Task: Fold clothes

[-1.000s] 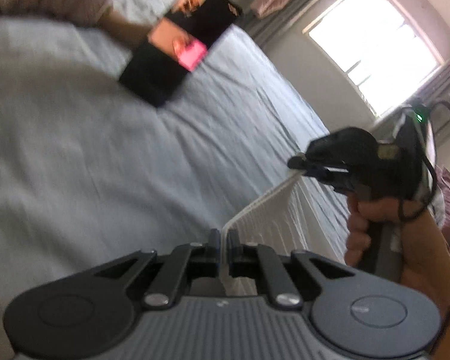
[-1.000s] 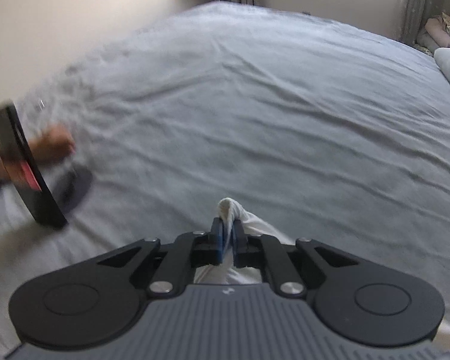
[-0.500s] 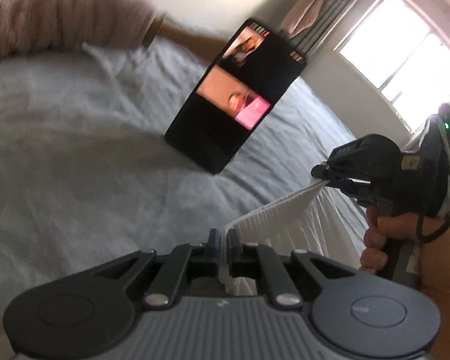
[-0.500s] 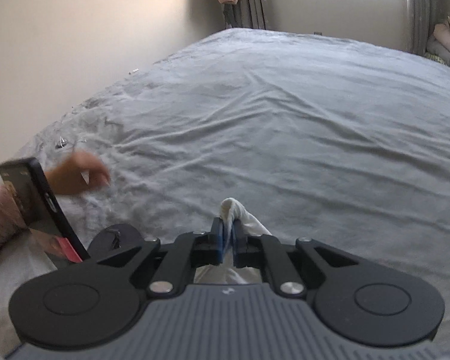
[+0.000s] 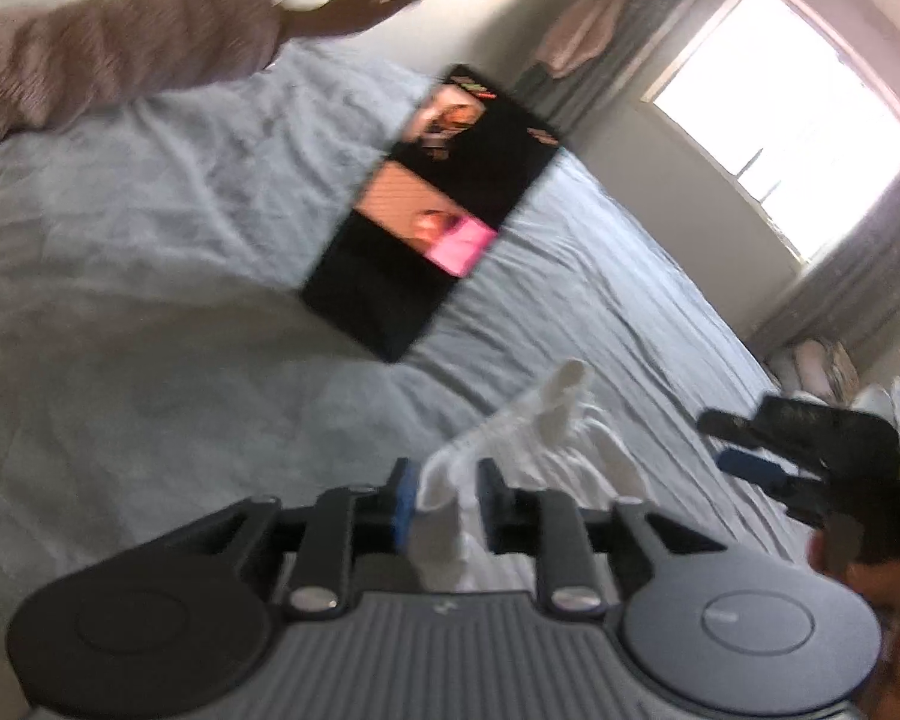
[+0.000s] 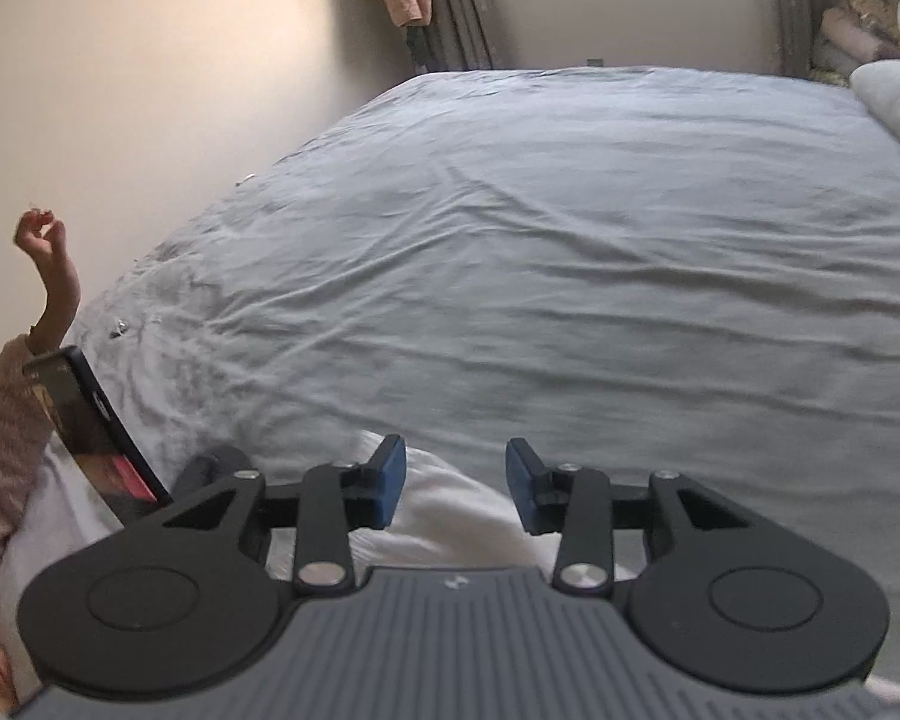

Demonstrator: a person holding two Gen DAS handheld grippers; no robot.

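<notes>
A white ribbed garment (image 5: 546, 420) lies crumpled on the grey bed sheet (image 5: 150, 300), blurred by motion. My left gripper (image 5: 447, 495) is open, and a strip of the white cloth still runs loosely between its parted fingers. In the left wrist view my right gripper (image 5: 744, 450) sits at the right, held by a hand, its blue pads apart. The right wrist view shows the right gripper (image 6: 455, 483) open just above the white garment (image 6: 450, 516), holding nothing.
A black phone (image 5: 432, 210) with a lit screen hovers over the bed (image 6: 570, 240); it also shows edge-on as a phone (image 6: 96, 432) at the left. Another person's pink fuzzy sleeve (image 5: 120, 54) and raised hand (image 6: 48, 252) are beside it. Pillows (image 6: 888, 102) lie far right.
Both grippers have opened and let go of the white garment, which has dropped slack onto the bed. The other person's hand rose off the bed and the phone shifted.
</notes>
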